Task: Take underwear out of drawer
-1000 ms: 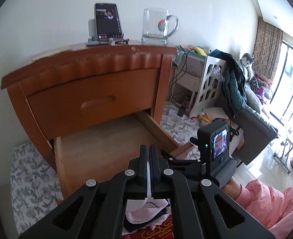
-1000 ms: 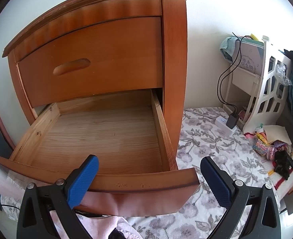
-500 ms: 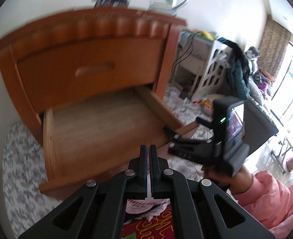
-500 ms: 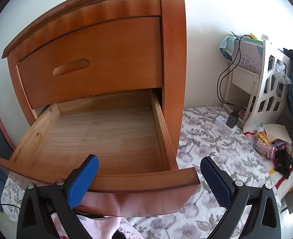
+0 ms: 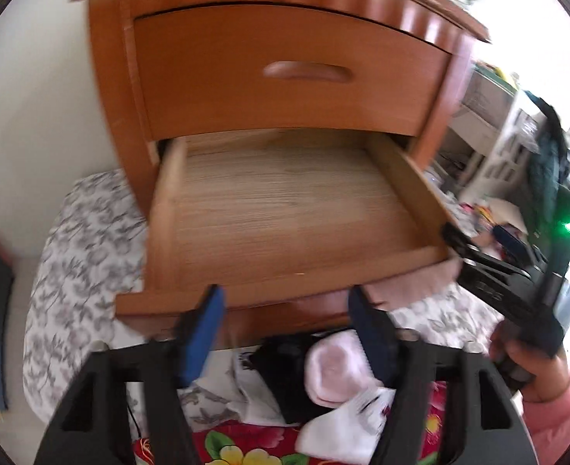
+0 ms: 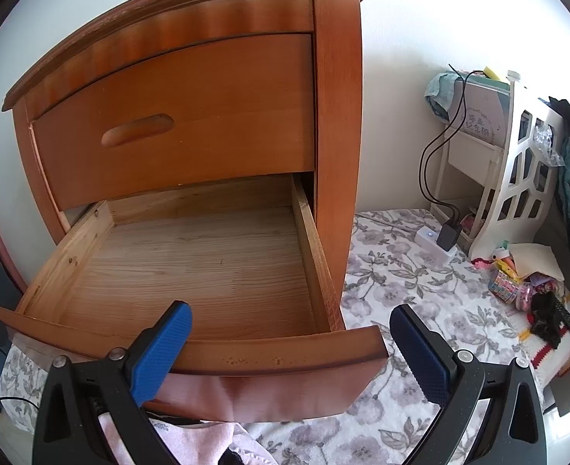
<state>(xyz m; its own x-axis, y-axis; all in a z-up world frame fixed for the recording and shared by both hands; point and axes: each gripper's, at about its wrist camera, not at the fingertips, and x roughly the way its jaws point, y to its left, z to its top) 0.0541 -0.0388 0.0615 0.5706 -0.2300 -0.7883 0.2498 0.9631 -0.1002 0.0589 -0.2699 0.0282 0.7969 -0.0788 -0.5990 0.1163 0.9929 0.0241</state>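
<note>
The lower drawer (image 6: 192,263) of the wooden nightstand (image 6: 335,116) stands pulled out, its plank bottom bare; the upper drawer (image 5: 285,66) is shut. In front of the drawer's curved front, down on the floral sheet (image 6: 393,286), lies a heap of underwear (image 5: 335,372): a pink piece, a black one and white ones, partly on a red flowered cloth (image 5: 246,449).

The left tongs (image 5: 285,325) hang just above that heap, pointing down toward the drawer front. Their jaws have just been opening and now stand apart, released, with the pink piece below the gap and nothing pressed by the blue pads.

The right tongs (image 6: 289,333) hover at the drawer's front edge, jaws wide and gripping nothing; the left pad overlaps the drawer front in the view, the right one sits off its right corner over the sheet. A hand (image 5: 529,364) in a pink sleeve carries them. Pink cloth shows at the bottom of that view.

A white shelf (image 6: 517,178) and a power strip (image 6: 436,244) stand to the right, by the wall.
</note>
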